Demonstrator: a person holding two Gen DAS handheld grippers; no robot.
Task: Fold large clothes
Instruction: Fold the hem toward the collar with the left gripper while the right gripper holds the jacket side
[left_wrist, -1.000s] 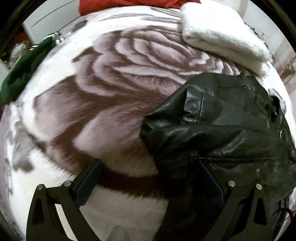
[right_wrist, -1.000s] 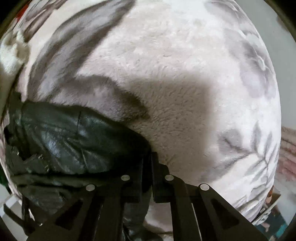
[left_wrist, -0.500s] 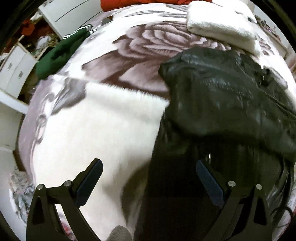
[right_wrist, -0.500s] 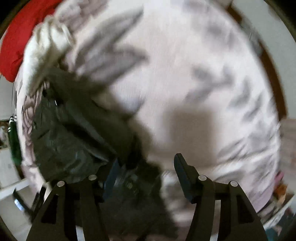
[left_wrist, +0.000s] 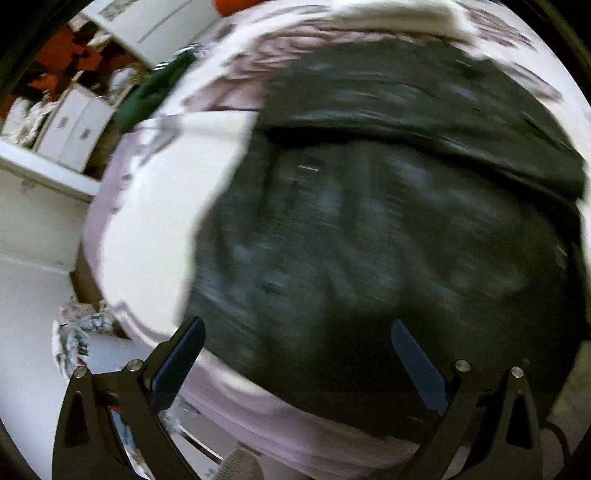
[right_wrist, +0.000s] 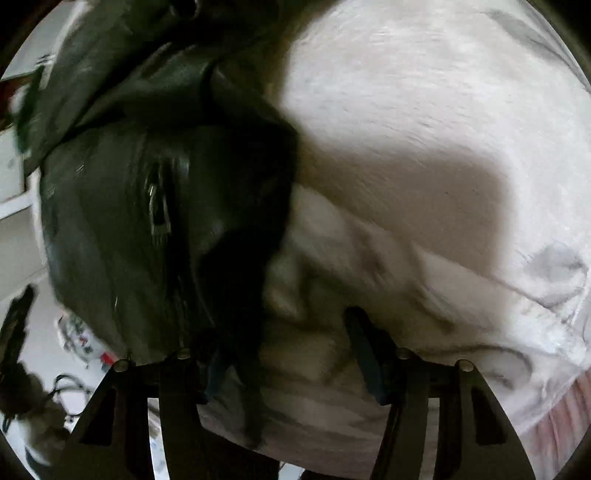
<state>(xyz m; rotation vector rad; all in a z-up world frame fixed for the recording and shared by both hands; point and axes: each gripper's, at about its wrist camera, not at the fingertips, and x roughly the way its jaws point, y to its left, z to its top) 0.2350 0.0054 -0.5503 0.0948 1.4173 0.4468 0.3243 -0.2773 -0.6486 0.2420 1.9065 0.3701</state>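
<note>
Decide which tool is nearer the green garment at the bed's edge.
Left. The left tool has the green garment ahead of it; the right tool shows only the black jacket and blanket.

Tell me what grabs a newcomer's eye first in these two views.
The black leather jacket dominates, spread on the pale floral blanket and filling most of the left wrist view. In the right wrist view its zipper shows on the left. Both the left gripper and right gripper stand open above it, holding nothing.
</note>
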